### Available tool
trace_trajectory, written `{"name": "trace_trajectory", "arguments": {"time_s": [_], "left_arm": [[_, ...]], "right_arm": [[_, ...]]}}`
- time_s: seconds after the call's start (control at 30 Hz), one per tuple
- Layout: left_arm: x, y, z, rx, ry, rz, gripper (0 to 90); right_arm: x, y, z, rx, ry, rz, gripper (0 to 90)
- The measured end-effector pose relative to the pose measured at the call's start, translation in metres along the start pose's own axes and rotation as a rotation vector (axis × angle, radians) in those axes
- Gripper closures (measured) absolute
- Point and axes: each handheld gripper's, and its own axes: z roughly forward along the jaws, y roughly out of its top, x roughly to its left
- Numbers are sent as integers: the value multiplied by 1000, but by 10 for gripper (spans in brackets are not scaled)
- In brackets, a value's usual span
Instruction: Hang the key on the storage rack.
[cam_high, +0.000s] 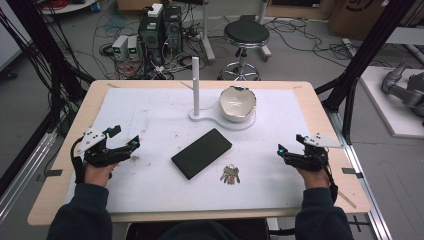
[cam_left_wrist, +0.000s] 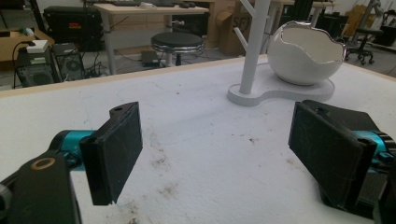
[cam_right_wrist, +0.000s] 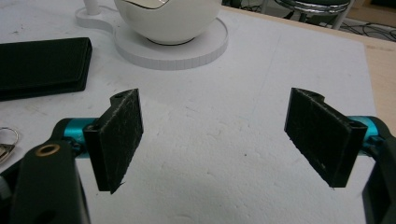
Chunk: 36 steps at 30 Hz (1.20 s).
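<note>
both jaws wide apart, empty: left gripper (cam_high: 131, 145), right gripper (cam_high: 286, 150). keys (cam_high: 230, 174) lie flat mid-table beside wallet (cam_high: 201, 153), well apart from each. risk, i judge: thin keys skidding under my jaws.

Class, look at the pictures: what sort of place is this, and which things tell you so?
Probably a robotics lab or workshop. Computer towers and loose cables sit on the bare floor, a stool stands behind the table, and black frame struts surround it.
</note>
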Motion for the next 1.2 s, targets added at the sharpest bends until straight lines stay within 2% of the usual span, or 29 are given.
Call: {"name": "trace_trajectory", "arguments": {"time_s": [0.37, 0.5, 0.63, 0.7, 0.9, 0.97, 1.03, 1.2], "left_arm": [[-1, -2, 3, 11, 8, -7, 179], [-1, -1, 2, 15, 3, 1, 184], [0, -1, 2, 21, 2, 3, 186], [-2, -2, -3, 13, 4, 2, 189], [1, -3, -1, 20, 8, -3, 191], [1, -4, 0, 21, 8, -4, 192], [3, -5, 1, 26, 10, -7, 193], [3, -5, 2, 33, 10, -8, 194]], "right_arm": [[0, 0, 0, -13, 4, -1, 197], [4, 0, -1, -15, 12, -6, 197], [12, 2, 1, -17, 41, -13, 197], [22, 3, 1, -12, 70, 10, 197], [50, 3, 5, 24, 138, 22, 209], [61, 2, 8, 37, 163, -7, 255], [70, 2, 11, 42, 180, -27, 257], [96, -1, 21, 105, 256, -59, 272]]}}
